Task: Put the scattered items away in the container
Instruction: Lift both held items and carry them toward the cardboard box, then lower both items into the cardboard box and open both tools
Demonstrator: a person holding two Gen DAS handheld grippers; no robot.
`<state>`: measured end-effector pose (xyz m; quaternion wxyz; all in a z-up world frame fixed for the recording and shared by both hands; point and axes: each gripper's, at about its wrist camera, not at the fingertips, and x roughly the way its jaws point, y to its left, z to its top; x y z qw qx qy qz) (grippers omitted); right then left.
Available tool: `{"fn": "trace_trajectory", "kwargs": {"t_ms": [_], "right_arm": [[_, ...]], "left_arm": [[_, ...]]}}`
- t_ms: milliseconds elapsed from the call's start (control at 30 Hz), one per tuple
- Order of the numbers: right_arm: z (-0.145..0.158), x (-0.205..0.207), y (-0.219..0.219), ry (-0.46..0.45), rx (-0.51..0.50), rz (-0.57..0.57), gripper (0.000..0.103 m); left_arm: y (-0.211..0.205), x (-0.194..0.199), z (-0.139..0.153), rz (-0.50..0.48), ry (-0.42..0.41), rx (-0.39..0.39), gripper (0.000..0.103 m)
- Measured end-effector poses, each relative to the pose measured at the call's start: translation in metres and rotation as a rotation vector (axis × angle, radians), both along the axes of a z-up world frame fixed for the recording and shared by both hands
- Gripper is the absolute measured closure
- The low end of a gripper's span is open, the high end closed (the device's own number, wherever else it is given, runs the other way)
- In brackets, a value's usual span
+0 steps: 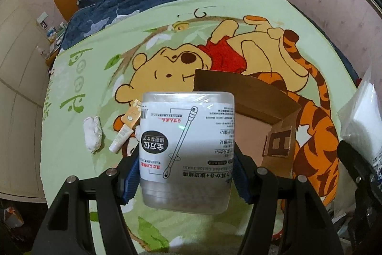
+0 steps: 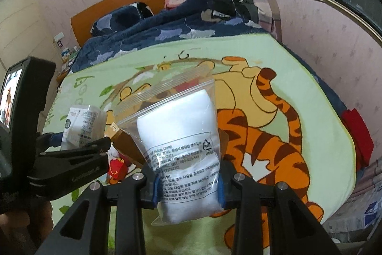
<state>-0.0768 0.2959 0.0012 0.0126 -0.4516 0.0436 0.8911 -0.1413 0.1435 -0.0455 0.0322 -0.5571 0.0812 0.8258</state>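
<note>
- Carrying both loads toward the cardboard box on the bed, I had my left gripper clenched on the cotton-swab tub.
- My right gripper pinched the zip bag; next, I judged, lower and release over the box.

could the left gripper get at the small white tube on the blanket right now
Probably not yet: the left gripper is shut on the cotton swab tub. Nothing lies over the white tube itself.
</note>
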Motion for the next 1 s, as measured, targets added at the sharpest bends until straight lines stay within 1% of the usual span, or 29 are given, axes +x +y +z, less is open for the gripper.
{"fn": "trace_trajectory", "kwargs": {"t_ms": [133,333,800,1000], "right_arm": [[-0.013,-0.011,0.002,-0.037,-0.006,-0.01,0.068],[-0.03,-0.024,0.003,-0.084,-0.01,-0.018,0.068],[-0.068,-0.056,-0.002,-0.176,0.005,-0.014,0.068],[-0.084,-0.066,-0.006,-0.209,0.022,-0.003,0.068]], "left_arm": [[0.005,-0.011,-0.012,-0.016,-0.027,-0.012,0.037],[0.012,-0.026,-0.034,-0.036,-0.089,-0.03,0.037],[0.019,-0.056,-0.071,-0.066,-0.161,-0.058,0.037],[0.025,-0.064,-0.085,-0.098,-0.185,-0.062,0.037]]}}
